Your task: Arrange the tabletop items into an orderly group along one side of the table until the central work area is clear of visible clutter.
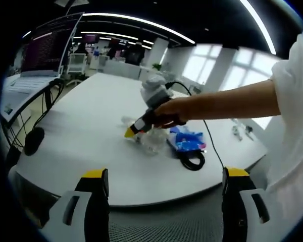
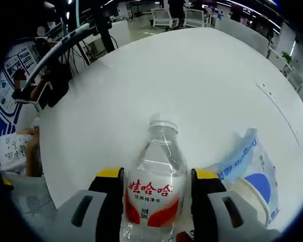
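Note:
My left gripper (image 1: 165, 176) hangs open in front of the white table's (image 1: 91, 136) near edge, with nothing between its yellow-tipped jaws. Farther in, a person's hand holds my right gripper (image 1: 141, 125) low over the clutter. In the right gripper view a clear water bottle (image 2: 156, 174) with a red and white label stands between the jaws of my right gripper (image 2: 158, 176), which press on its sides. A blue and white packet (image 2: 247, 159) lies just right of the bottle, and it is seen again as the blue packet (image 1: 187, 139) beside a coiled black cable (image 1: 193, 161).
A monitor (image 1: 49, 46) and cables stand at the table's left end, with a dark round object (image 1: 34, 139) below them. Small items (image 1: 241, 130) lie near the far right edge. A beige round thing (image 2: 248, 197) sits by the packet. A seated person (image 2: 17, 146) is off the table's left side.

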`<state>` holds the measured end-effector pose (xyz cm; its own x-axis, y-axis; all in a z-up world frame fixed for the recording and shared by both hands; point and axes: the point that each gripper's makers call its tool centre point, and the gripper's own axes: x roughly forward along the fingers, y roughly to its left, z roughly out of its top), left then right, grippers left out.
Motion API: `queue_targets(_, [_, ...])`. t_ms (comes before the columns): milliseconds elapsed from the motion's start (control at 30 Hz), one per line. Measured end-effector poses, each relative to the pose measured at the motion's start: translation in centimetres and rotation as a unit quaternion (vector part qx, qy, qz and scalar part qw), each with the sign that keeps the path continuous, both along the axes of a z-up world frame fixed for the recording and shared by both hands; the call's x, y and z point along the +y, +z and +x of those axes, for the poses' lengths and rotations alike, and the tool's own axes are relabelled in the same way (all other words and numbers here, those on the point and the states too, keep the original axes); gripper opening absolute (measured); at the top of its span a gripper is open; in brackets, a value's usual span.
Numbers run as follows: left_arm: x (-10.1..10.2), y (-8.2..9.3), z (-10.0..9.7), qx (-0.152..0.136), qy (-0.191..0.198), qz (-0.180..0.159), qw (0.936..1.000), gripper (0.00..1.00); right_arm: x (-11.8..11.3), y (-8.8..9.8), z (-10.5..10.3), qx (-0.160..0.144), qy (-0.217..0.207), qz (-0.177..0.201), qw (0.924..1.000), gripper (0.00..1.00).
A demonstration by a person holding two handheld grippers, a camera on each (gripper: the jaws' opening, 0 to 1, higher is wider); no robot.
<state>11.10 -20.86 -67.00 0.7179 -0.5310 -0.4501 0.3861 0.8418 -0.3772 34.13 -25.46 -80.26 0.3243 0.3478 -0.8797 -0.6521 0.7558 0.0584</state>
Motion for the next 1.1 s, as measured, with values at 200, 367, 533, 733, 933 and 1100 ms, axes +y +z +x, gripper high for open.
queue_targets(200, [0.0,0.0,0.1,-0.001,0.001,0.001,1.0,0.89,-0.3,-0.2,0.1,-0.015,-0.004,-0.021,0.9997,0.44])
queue_targets(367, [0.0,0.1,0.1,-0.001,0.002,0.001,1.0,0.89,-0.1,-0.2,0.5,-0.004,-0.023,-0.005,0.9997,0.4])
queue_targets(533, [0.0,0.0,0.2,-0.002,0.001,0.003,1.0,0.88,-0.1,0.0,0.8,-0.007,-0.018,0.0,0.9998,0.38])
queue_targets(733, [-0.1,0.0,0.2,-0.002,-0.002,0.003,1.0,0.88,0.0,1.6,1.3,-0.024,-0.024,0.028,0.999,0.38])
queue_targets(933, [-0.1,-0.1,0.2,-0.002,-0.004,0.002,1.0,0.88,-0.1,3.8,1.5,-0.049,-0.044,0.061,0.9959,0.37])
queue_targets(1100, [-0.1,0.0,0.2,-0.003,-0.005,0.002,1.0,0.88,-0.6,5.4,1.8,-0.074,-0.062,0.087,0.9915,0.36])
